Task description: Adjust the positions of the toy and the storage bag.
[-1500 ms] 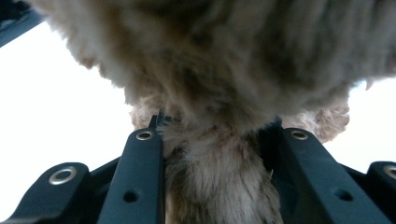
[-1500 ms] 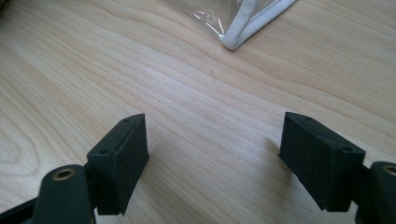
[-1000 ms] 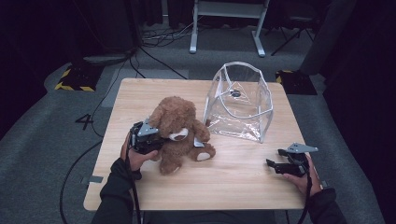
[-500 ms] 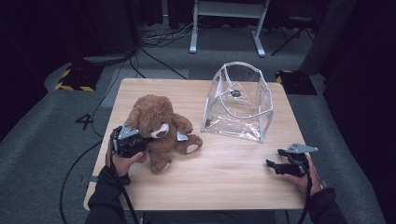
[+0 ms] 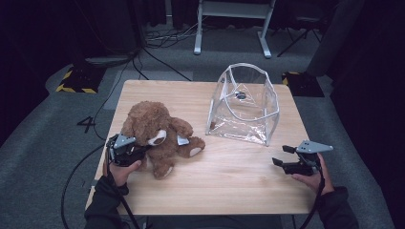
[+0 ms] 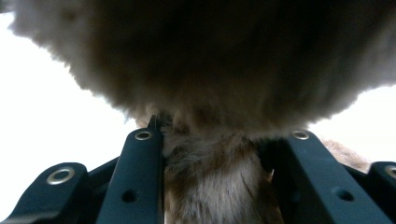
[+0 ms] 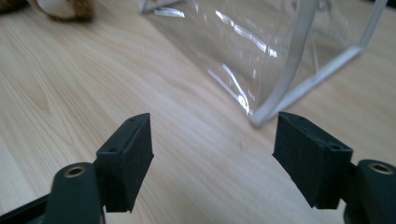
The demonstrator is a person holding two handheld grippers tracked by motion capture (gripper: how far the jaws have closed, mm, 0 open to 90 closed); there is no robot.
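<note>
The left gripper (image 5: 136,152) is seen at the 8 o'clock part of the wooden table (image 5: 239,191), held in the person's left hand (image 5: 119,172), with its cable (image 5: 71,176) trailing off the table's left edge to the grey floor. Its jaws are closed on the teddy bear (image 5: 155,131); in the left gripper view brown fur (image 6: 210,177) is pinched between the two black jaws, and the bear's bulk (image 6: 210,56) is seen just above them. The bear is seated upright, left of the table's centre, with its pale-soled foot (image 5: 195,151) pointed toward 3 o'clock and its other leg toward 6 o'clock.

At the 1 o'clock part of the table a clear plastic bag (image 5: 243,109) with pale piping is found, standing with its mouth open upward, well apart from the bear. In the right gripper view its lower corner (image 7: 254,122) is seen at 12 o'clock from the jaws, resting on the wood.

The right gripper (image 5: 282,157) is held in the person's right hand (image 5: 313,179) at the 4 o'clock part of the table, near the right edge, pointed toward 9 o'clock. Its jaws are set wide apart with nothing between them; they have just been closing slightly. In the right gripper view bare table (image 7: 93,70) is seen between the jaws, and the bear's foot (image 7: 63,9) is glimpsed at 11 o'clock.
</note>
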